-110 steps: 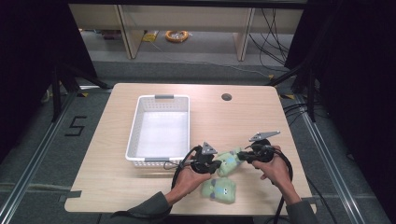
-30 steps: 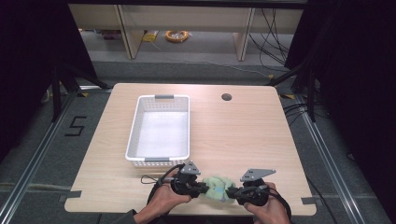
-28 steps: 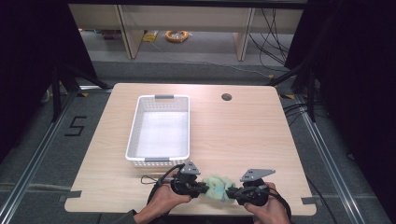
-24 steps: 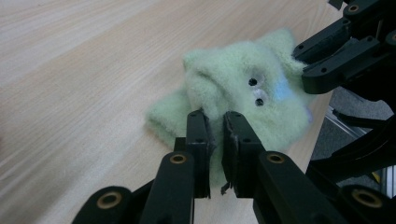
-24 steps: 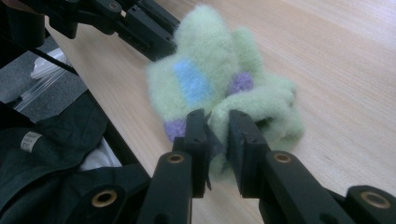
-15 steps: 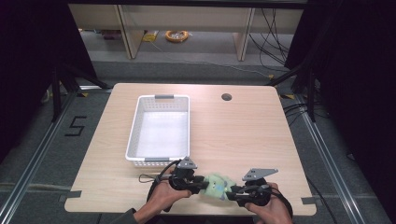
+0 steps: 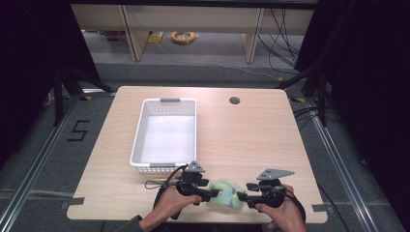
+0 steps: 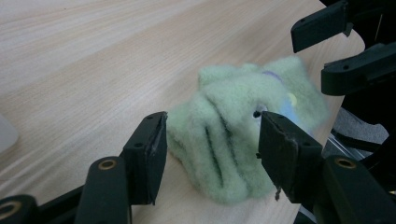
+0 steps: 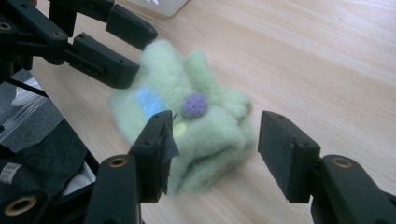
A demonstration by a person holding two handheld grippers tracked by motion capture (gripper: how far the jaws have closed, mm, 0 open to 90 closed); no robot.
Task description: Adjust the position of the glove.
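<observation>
The thing in hand is a soft, pale green fleece cloth (image 7: pixel 227 193), folded over into a thick bundle. It is fuzzy, with deep creases along one side. In the right gripper view the cloth (image 9: pixel 187 126) is showing a blue patch, a small purple pompom and a yellowish dot on top. It is lying on the table (image 7: pixel 251 135) close to your edge, between your two tongs and in front of the basket (image 7: pixel 167 135).

Count: one cloth, one white basket, two tongs, one round hole (image 7: pixel 234 100) in the tabletop at the far side.

You are holding the left tongs (image 7: pixel 212 194) at the cloth's left end. In the left gripper view the left tongs (image 8: pixel 211 151) are standing open, jaws either side of the bundle with a gap at each pad. Their jaws have just been opening, with the cloth between them but not pressed.

You are holding the right tongs (image 7: pixel 243 197) at the cloth's right end. In the right gripper view the right tongs (image 9: pixel 215 156) are also open; the left pad is sitting against the fleece, the right pad clear of it. These too have just been opening.

Against a second ago: the cloth is lying in nearly the same spot and both hands are sitting much as they were.
</observation>
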